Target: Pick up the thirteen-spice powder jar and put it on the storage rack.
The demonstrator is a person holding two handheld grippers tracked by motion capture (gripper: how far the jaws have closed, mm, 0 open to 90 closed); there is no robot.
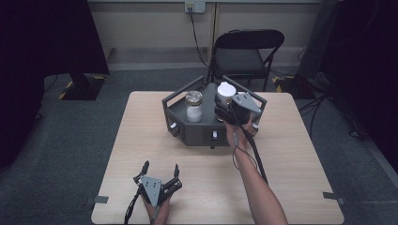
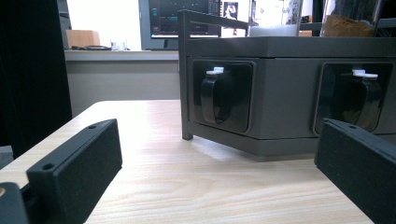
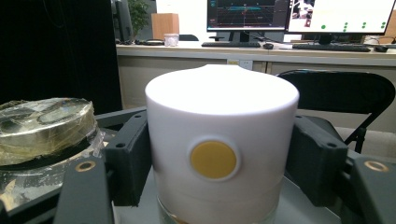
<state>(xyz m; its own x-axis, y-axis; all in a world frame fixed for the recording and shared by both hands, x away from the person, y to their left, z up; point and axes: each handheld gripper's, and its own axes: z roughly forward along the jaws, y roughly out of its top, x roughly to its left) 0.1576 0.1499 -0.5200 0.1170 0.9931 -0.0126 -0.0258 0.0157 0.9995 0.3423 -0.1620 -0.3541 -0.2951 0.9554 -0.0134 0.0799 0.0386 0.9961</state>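
A dark grey six-sided rack (image 1: 187,133) stands at the far middle of the wooden table. On it are a glass jar with a clear lid (image 1: 193,105) holding white grains and a white-capped jar (image 1: 225,91). My right gripper (image 1: 223,110) is shut on the white-capped jar; in the right gripper view its black pads (image 3: 128,158) press both sides of the white cap (image 3: 219,154), which bears a yellow dot. My left gripper (image 1: 161,169) rests near the table's front edge, open and empty, facing the rack's drawer handles (image 2: 212,95).
A black folding chair (image 1: 246,54) stands behind the table. Black curtains hang at both sides. Bare tabletop (image 1: 141,140) lies between my left gripper and the rack. Desks with monitors (image 3: 247,14) sit far behind.
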